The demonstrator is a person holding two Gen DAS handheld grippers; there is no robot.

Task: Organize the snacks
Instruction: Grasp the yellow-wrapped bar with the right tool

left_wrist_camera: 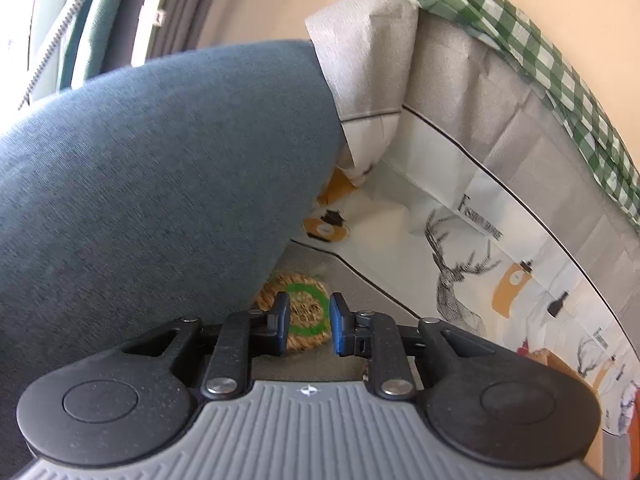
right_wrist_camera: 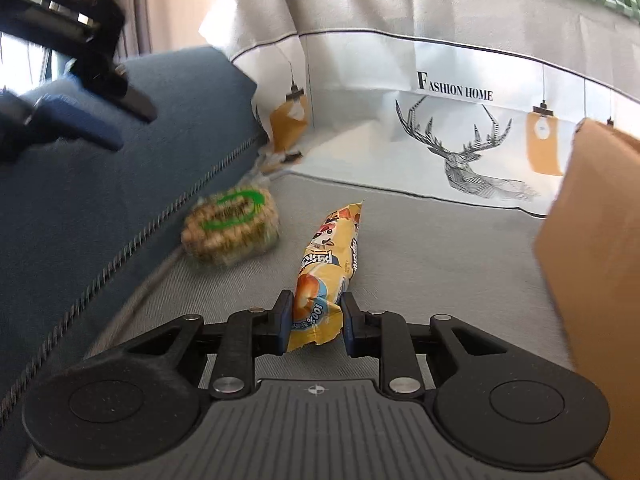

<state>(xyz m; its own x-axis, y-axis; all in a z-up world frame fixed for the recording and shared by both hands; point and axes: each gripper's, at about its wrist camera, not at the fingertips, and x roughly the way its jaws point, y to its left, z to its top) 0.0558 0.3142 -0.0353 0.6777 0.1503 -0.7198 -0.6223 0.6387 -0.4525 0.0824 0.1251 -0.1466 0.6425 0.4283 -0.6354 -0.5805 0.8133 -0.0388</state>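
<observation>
Your right tool (right_wrist_camera: pixel 315 326) grips the near end of the yellow snack packet (right_wrist_camera: pixel 329 258), which lies ahead on the grey bed sheet (right_wrist_camera: pixel 440 248). Your left tool (left_wrist_camera: pixel 308 322) is narrowly parted, with the round green-labelled snack (left_wrist_camera: pixel 306 312) just beyond its tips. A blue cushion (left_wrist_camera: pixel 140 184) crowds its left side, and a cardboard box (right_wrist_camera: pixel 600 260) stands right of the right tool.

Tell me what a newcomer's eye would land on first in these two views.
First, the long yellow snack packet printed with cartoon figures, lying on the grey cloth with its near end between the right gripper fingers. Next, the round straw-coloured snack with a green ring label, lying against the blue cushion; the left gripper hovers open over it. Behind stands a sheet printed with a black line-drawn deer head, beside a brown cardboard box at right.
</observation>
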